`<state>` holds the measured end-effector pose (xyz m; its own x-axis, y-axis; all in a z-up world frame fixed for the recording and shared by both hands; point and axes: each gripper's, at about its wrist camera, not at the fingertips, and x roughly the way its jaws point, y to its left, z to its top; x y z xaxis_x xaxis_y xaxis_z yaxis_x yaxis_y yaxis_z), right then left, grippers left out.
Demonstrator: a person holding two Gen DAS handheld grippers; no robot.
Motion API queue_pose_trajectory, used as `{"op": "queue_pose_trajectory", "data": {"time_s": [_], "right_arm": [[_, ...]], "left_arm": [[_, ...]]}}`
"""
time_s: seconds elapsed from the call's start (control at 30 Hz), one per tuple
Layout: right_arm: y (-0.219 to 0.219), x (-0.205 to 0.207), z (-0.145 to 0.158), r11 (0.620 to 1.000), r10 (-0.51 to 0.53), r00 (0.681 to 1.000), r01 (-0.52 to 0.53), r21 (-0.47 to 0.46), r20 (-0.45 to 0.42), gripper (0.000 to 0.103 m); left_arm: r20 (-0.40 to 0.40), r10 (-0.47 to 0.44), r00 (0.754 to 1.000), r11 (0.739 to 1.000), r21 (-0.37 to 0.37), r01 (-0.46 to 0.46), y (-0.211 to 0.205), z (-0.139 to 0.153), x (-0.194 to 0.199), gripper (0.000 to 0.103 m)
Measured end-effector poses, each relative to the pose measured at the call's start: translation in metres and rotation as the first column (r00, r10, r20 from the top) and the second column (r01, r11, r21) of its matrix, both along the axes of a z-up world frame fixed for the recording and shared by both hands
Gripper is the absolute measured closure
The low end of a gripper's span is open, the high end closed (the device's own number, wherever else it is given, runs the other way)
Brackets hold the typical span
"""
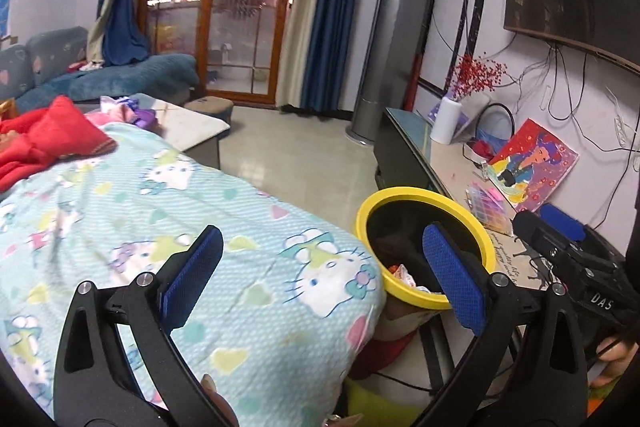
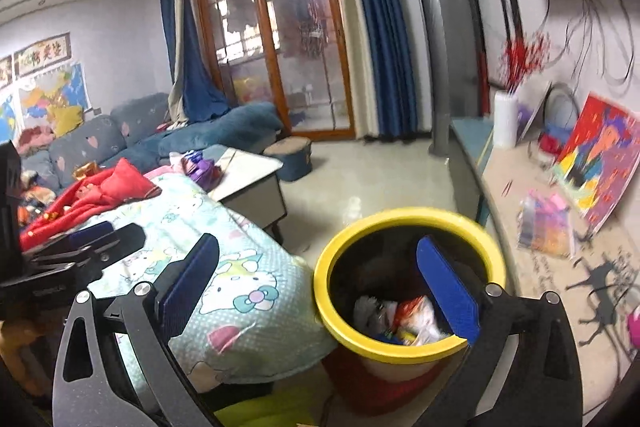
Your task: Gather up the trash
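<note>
Yellow-rimmed trash bin (image 2: 408, 223), upright beside patterned blanket (image 2: 240, 315), crumpled wrappers (image 2: 404, 319) inside

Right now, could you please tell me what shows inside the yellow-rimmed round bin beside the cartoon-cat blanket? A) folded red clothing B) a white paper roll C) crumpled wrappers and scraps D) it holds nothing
C: the right wrist view shows crumpled wrappers and scraps at the bottom of the yellow-rimmed round bin.

The left gripper (image 1: 320, 267) stood wide open with nothing between its blue pads (image 1: 192, 279). Under it lay a light blue cat-print blanket (image 1: 160, 219). Just beside the blanket's edge stood a yellow-rimmed bin (image 1: 370, 231) with wrappers (image 1: 404, 277) inside. At the right edge, the other gripper (image 1: 568, 247) was partly in view.
</note>
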<state>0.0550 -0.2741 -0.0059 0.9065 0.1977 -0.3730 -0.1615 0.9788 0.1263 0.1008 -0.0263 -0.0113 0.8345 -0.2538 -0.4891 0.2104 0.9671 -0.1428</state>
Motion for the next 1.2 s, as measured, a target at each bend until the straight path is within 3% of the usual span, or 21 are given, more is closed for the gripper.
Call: {"op": "queue_pose_trajectory", "data": {"time_s": [0.37, 0.63, 1.2], "right_arm": [[0.037, -0.038, 0.006, 0.987, -0.048, 0.982, 0.075, -0.139, 0.182, 0.007], [0.037, -0.042, 0.002, 0.986, -0.044, 0.980, 0.075, -0.151, 0.196, 0.007], [0.040, -0.043, 0.002, 0.984, -0.033, 0.978, 0.068, -0.162, 0.208, 0.007]], "left_arm": [[0.065, 0.040, 0.997, 0.999, -0.010, -0.039, 0.029, 0.000, -0.046, 0.011], [0.094, 0.081, 0.992, 0.997, 0.000, -0.082, 0.032, 0.003, -0.054, 0.011], [0.107, 0.075, 0.991, 0.997, -0.009, -0.074, 0.032, 0.004, -0.056, 0.011]]}}
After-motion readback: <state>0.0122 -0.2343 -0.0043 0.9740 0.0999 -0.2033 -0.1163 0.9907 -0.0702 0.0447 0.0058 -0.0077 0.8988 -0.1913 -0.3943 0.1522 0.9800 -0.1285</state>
